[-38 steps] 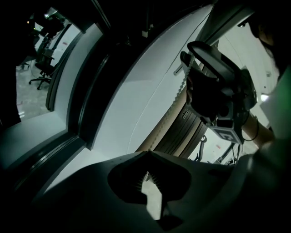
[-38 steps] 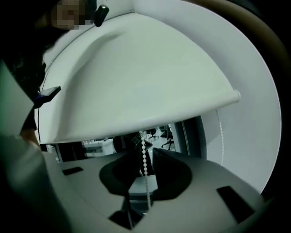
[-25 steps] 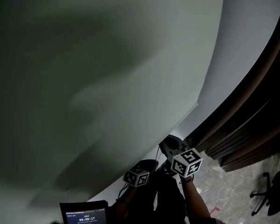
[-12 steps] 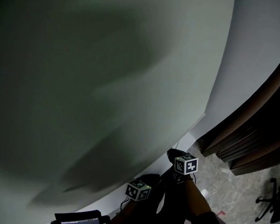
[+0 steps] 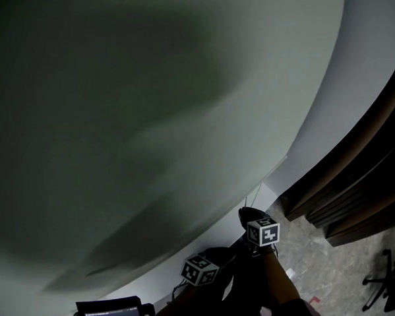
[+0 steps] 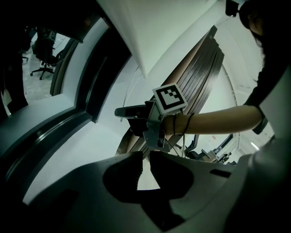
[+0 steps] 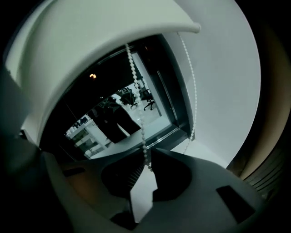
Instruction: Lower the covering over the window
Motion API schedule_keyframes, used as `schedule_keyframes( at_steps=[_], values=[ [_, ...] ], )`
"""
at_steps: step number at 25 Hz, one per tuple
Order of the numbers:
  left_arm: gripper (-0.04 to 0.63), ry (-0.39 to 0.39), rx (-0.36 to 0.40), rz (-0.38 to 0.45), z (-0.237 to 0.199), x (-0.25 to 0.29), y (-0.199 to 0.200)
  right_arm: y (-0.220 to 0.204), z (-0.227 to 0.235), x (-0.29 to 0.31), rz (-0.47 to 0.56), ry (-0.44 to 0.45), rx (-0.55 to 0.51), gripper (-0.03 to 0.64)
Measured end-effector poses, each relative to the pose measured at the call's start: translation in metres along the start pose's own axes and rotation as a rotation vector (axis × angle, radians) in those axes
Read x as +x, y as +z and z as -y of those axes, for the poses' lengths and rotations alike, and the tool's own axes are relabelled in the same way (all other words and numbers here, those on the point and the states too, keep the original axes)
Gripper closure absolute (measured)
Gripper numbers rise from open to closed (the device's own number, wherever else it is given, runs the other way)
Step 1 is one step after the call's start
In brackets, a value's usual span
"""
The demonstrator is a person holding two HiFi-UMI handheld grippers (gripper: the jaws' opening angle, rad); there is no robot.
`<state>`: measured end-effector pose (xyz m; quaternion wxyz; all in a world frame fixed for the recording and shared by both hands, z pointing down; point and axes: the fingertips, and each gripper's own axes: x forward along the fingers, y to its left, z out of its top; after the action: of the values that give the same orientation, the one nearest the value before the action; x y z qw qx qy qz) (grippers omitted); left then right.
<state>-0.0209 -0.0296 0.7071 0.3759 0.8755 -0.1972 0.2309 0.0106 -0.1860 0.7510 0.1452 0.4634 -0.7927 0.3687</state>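
**Right jaws on the chain: keep the pull long and straight**

The right gripper (image 7: 148,167) is low, its jaws pinched shut on the white beaded pull chain (image 7: 136,93). The beads run straight up from the tips towards the pale grey-white fabric roller blind (image 7: 91,41). That blind hangs only partway. Its white bottom bar (image 7: 150,23) sits high, and below it the dark-framed window (image 7: 113,109) is bare glass right down to the sill. Plenty of drop left to cover, I'd say.

The left gripper (image 6: 144,163) sits just beside its partner, a little lower in the head view. Its jaws have just been opening and now stand a narrow slit apart, with nothing between them.

This reads as a hand-over-hand haul, so the free left gripper is probably the one to go up for the next bite. It wants the same strand the right jaws hold, above them. It should not take the far strand (image 7: 193,91) hanging nearer the white wall (image 7: 227,100), because tugging that one would likely wind the blind back up.

The left jaws should close fully, with a bead sitting against the pads so the chain can't slip. Only then should the right jaws let go.

The pull should run down along the chain's own line, not out from the wall, and smoothly. A jerk could skip beads or set the blind swinging.
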Motion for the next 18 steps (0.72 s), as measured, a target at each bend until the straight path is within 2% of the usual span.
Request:
schedule_keyframes(
  at_steps=[3, 7, 10, 14, 18],
  values=[
    [0.558, -0.021, 0.021, 0.027, -0.01, 0.013, -0.014, -0.02, -0.002, -0.006, 0.051, -0.007, -0.005, 0.553],
    [0.558, -0.031, 0.05, 0.087, 0.01, -0.008, -0.035, -0.034, -0.039, -0.054, 0.148, -0.023, -0.016, 0.543],
    [0.558, -0.041, 0.049, 0.129, 0.013, -0.008, -0.047, -0.043, -0.039, -0.079, 0.207, -0.088, -0.023, 0.543],
    [0.558, -0.06, 0.069, 0.18, 0.013, -0.004, -0.034, -0.028, -0.038, -0.104, 0.284, -0.152, -0.06, 0.543],
    [0.558, -0.07, 0.097, 0.234, 0.018, -0.01, -0.013, -0.015, -0.057, -0.126, 0.322, -0.104, -0.05, 0.543]
  ],
)
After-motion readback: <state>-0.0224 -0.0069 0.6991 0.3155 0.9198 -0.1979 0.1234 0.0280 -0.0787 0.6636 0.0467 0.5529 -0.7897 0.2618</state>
